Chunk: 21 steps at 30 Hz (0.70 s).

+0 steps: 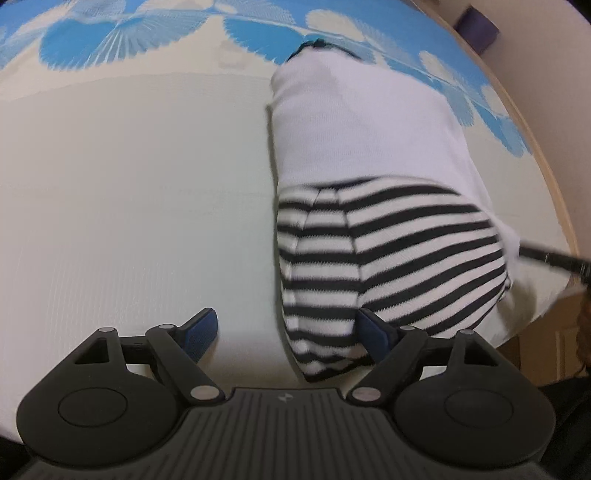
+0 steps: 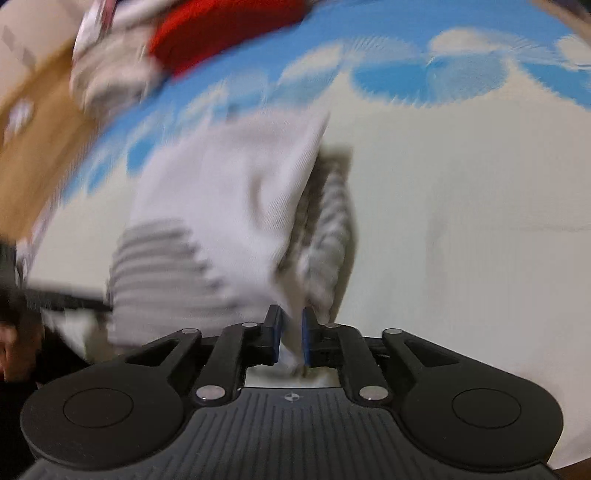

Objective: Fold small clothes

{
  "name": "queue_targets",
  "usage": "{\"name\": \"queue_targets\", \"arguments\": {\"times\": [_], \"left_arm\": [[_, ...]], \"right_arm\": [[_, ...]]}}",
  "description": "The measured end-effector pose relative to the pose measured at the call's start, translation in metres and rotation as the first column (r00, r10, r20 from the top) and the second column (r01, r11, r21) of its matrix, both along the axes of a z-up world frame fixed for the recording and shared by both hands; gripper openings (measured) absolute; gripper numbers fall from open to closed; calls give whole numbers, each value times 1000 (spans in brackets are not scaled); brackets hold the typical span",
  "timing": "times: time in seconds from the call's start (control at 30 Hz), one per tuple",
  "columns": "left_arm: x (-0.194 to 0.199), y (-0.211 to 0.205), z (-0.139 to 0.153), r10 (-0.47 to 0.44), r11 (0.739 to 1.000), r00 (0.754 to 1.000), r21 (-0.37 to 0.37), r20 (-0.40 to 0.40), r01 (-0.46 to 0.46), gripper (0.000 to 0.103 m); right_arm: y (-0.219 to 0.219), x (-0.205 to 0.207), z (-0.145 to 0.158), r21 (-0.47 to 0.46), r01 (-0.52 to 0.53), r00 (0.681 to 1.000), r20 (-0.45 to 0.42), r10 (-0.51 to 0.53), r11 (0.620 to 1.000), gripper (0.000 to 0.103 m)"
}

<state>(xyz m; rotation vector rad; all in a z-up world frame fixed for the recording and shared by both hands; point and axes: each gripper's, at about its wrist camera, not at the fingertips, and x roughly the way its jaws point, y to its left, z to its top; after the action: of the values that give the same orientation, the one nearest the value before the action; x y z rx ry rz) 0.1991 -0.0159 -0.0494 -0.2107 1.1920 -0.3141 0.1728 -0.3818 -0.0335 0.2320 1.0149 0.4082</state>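
Observation:
A small white garment [image 1: 362, 125] with black-and-white striped sleeves [image 1: 391, 254] lies folded lengthwise on a cream bed sheet [image 1: 129, 184]. My left gripper [image 1: 288, 328] is open just in front of the striped end, its right finger against the fabric, its left finger on bare sheet. In the blurred right wrist view my right gripper [image 2: 291, 332] is shut on a white edge of the same garment [image 2: 229, 192] and lifts it, with a striped part [image 2: 155, 258] hanging to the left.
The sheet has a blue and white fan pattern [image 1: 122, 33] along its far side. A red cloth [image 2: 221, 29] and other clothes lie beyond the garment. A brown floor or board [image 2: 33, 140] shows at left. The bed's edge [image 1: 554, 177] runs at the right.

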Motion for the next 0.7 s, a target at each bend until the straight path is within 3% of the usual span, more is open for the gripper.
{"name": "queue_targets", "arguments": {"times": [0.03, 0.07, 0.1, 0.17, 0.3, 0.47, 0.53, 0.6, 0.7], "left_arm": [[4, 2, 7, -10, 1000, 1000, 2, 20, 10, 86], [9, 4, 13, -14, 1000, 999, -3, 36, 14, 86], [14, 7, 19, -11, 1000, 999, -17, 45, 11, 86], [27, 15, 28, 18, 998, 998, -67, 60, -14, 86], [53, 24, 35, 100, 984, 993, -158, 69, -88, 86], [82, 25, 13, 190, 943, 982, -279, -4, -184, 87], [91, 24, -4, 226, 918, 973, -324, -48, -229, 87], [99, 25, -23, 254, 894, 964, -360, -83, -267, 89], [101, 25, -48, 283, 834, 950, -456, -130, -311, 91]], "right_arm": [[-8, 2, 4, 24, 50, 999, 17, -50, 998, 27], [-13, 4, 6, 62, 105, 994, 19, -106, 993, 44], [-16, 8, 7, 101, 142, 990, 10, -143, 985, 49], [-17, 16, 5, 154, 190, 981, -4, -192, 970, 49], [11, 38, -4, 185, 185, 983, -43, -180, 965, 51], [35, 65, -31, 154, 207, 973, -132, -187, 966, 52], [41, 72, -38, 155, 191, 974, -156, -166, 969, 42], [43, 75, -39, 158, 168, 978, -148, -145, 973, 19], [41, 74, -40, 135, 149, 983, -125, -133, 979, 9]]}}
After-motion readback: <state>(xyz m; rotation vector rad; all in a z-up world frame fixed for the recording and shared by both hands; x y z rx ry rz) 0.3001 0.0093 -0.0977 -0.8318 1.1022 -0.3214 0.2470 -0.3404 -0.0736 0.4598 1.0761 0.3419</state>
